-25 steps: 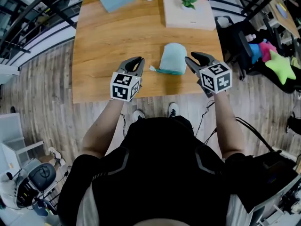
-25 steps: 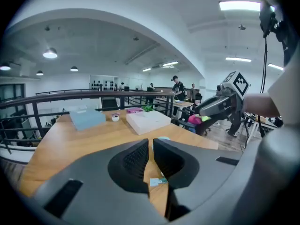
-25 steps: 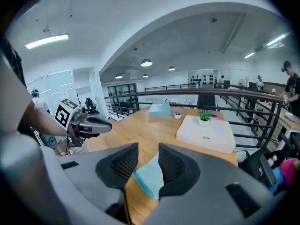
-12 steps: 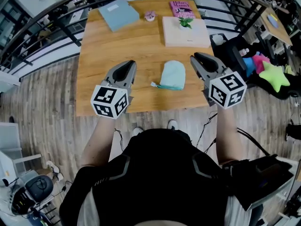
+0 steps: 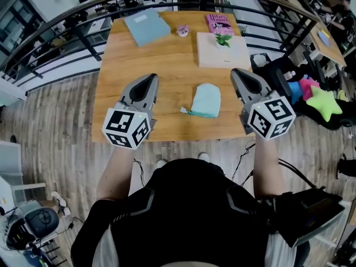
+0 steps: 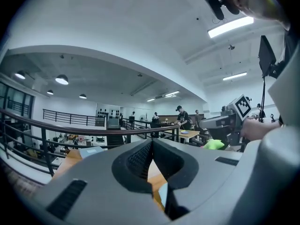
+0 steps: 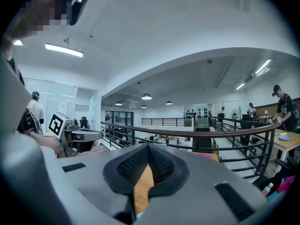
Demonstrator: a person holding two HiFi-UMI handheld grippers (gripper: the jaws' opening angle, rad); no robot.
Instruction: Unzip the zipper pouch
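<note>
pouch [image 5: 206, 100] flat on table [image 5: 156, 54], pull tab [image 5: 183, 110] toward left gripper [image 5: 149, 79]. left gripper and right gripper [image 5: 236, 72] above it, both shut, empty; right's jaws just closed. zip state unreadable: fits before the grab or after release.

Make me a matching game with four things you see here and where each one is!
Things:
1. zipper pouch
2. pink book
3. green star toy
4. light blue folder

Places:
A. off the table, to its right
B. far left part of the table
C. middle of the table, toward the near edge
D. far edge of the table, right of the middle

Pairs: 1-C, 2-D, 3-A, 4-B
</note>
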